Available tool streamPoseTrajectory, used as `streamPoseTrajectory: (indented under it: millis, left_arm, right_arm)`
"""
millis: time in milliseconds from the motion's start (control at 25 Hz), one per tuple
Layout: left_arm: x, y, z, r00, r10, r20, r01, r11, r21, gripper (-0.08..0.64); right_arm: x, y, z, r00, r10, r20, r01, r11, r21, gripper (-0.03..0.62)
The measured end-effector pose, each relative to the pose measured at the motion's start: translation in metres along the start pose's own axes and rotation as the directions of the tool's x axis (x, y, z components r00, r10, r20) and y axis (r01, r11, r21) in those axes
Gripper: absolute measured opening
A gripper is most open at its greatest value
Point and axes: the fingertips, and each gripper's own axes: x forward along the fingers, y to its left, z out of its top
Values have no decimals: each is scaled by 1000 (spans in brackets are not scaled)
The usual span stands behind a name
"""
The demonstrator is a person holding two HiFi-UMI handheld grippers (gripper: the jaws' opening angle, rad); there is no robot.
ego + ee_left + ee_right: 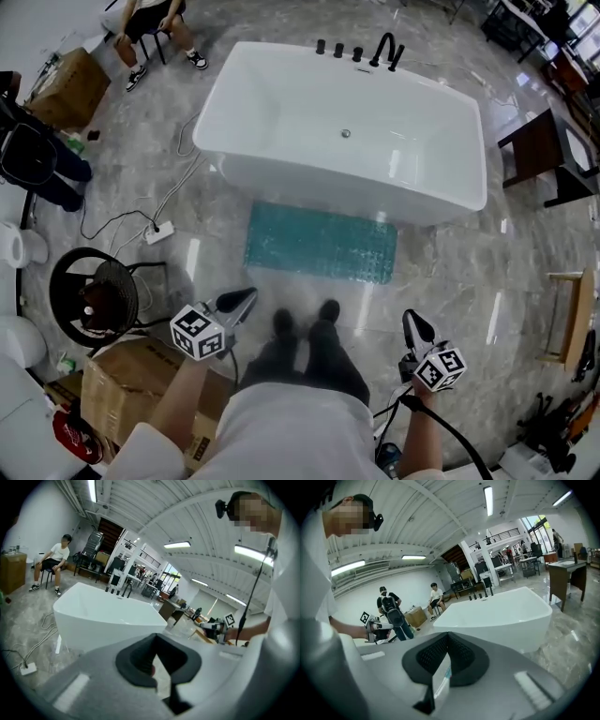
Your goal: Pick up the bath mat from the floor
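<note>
A teal bath mat lies flat on the marble floor in front of the white bathtub, seen in the head view. My left gripper is held at the lower left, shut and empty, well short of the mat's near edge. At the lower right, my right gripper is also shut with nothing in it, near the mat's right end but apart from it. In the left gripper view the black jaws are closed, with the tub beyond. The right gripper view shows closed jaws facing the tub; the mat is hidden in both gripper views.
My feet stand just before the mat. A black fan and cardboard box sit at the left, with a white power strip and cable. A dark wooden table stands right of the tub. A person sits far left.
</note>
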Motion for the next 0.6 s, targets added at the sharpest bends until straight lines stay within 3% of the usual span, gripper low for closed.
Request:
streamPoseTrajectory:
  millis: [200, 600]
  left_arm:
    - [47, 4, 9, 998, -11, 65, 12, 1000, -22, 1]
    - [149, 41, -31, 992, 124, -21, -125, 988, -87, 0]
  right_arm:
    - [24, -54, -6, 997, 37, -65, -36, 999, 12, 6]
    - [50, -206, -27, 984, -13, -176, 21, 999, 45, 6]
